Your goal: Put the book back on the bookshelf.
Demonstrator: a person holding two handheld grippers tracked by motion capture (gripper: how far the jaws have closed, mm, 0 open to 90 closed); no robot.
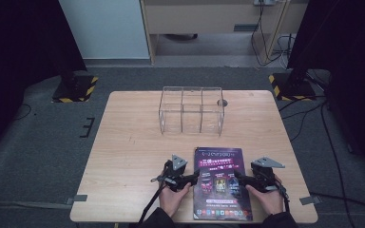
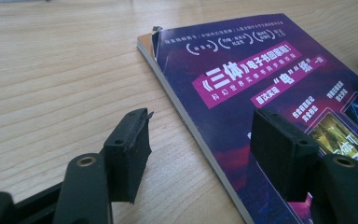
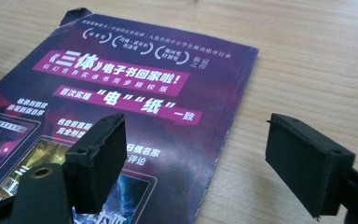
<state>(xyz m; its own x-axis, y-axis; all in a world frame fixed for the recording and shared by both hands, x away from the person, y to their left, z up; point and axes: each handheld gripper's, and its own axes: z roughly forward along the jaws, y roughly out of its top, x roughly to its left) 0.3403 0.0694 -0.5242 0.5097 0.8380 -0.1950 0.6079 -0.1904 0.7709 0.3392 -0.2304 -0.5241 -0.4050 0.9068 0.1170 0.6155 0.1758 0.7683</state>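
A purple magazine [image 1: 221, 183] with white print lies flat at the table's front edge, between my two grippers. My left gripper [image 1: 195, 177] is at its left edge and is open. In the left gripper view the magazine [image 2: 261, 84] has one jaw over its cover and the other over bare wood, so the left gripper [image 2: 205, 154] straddles that edge. My right gripper [image 1: 239, 177] is open at the right edge. In the right gripper view the right gripper [image 3: 203, 163] straddles the worn edge of the magazine [image 3: 144, 93] the same way. Nothing is held.
A clear acrylic organizer [image 1: 191, 110] with three compartments stands at the back middle of the wooden table [image 1: 128, 156]. A small round hole [image 1: 222, 102] is just behind its right end. Black stands with striped bases [image 1: 76, 89] sit on the floor beyond the table's corners.
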